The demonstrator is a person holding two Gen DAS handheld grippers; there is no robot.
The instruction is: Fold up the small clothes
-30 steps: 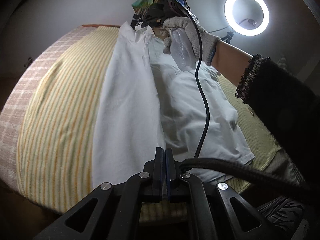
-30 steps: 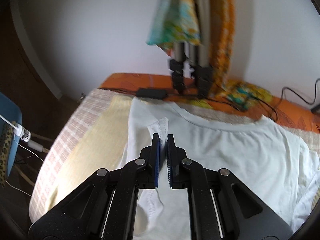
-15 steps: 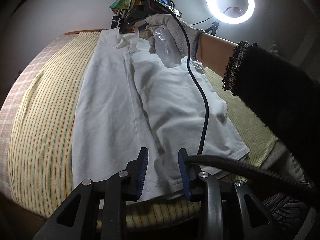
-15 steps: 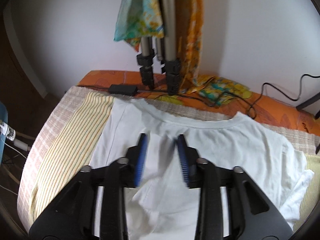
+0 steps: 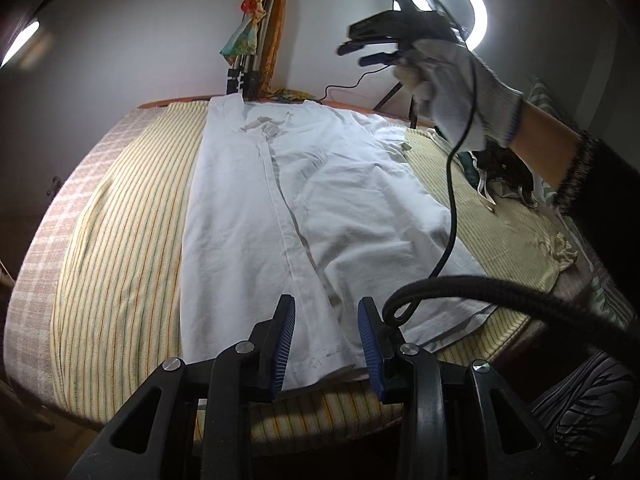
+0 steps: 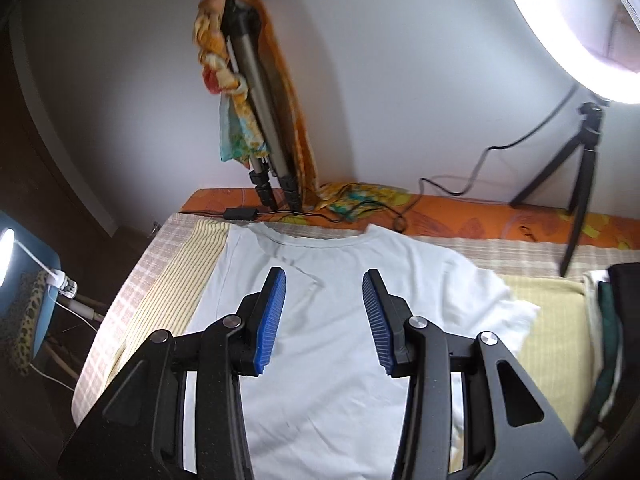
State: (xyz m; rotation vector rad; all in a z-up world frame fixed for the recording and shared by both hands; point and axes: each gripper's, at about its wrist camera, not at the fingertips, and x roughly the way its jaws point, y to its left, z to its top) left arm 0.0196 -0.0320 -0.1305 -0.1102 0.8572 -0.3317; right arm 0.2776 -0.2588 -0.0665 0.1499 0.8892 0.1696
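Observation:
A white T-shirt (image 5: 320, 200) lies flat on the striped yellow sheet (image 5: 120, 240), its left side folded over along a straight edge down the middle. My left gripper (image 5: 326, 308) hovers open just above the shirt's near hem, with nothing between its pads. In the right wrist view the shirt (image 6: 340, 272) shows its collar at the far end and one sleeve folded inward. My right gripper (image 6: 325, 280) is open and empty, raised above the shirt's chest. From the left wrist view, that right gripper (image 5: 368, 52) is high in the air in a gloved hand (image 5: 460, 88).
A tripod draped in colourful cloth (image 6: 256, 120) leans on the wall behind the collar. A ring light (image 5: 448, 12) on a small tripod (image 6: 580, 184) stands at the right. Cables and an adapter (image 6: 240, 213) lie on the orange bedding. Dark folded clothes (image 6: 616, 320) sit at the right edge.
Both grippers went from shut to open and let go of the shirt. The right gripper rose up and away from the collar end. The left one drew back a little from the hem.

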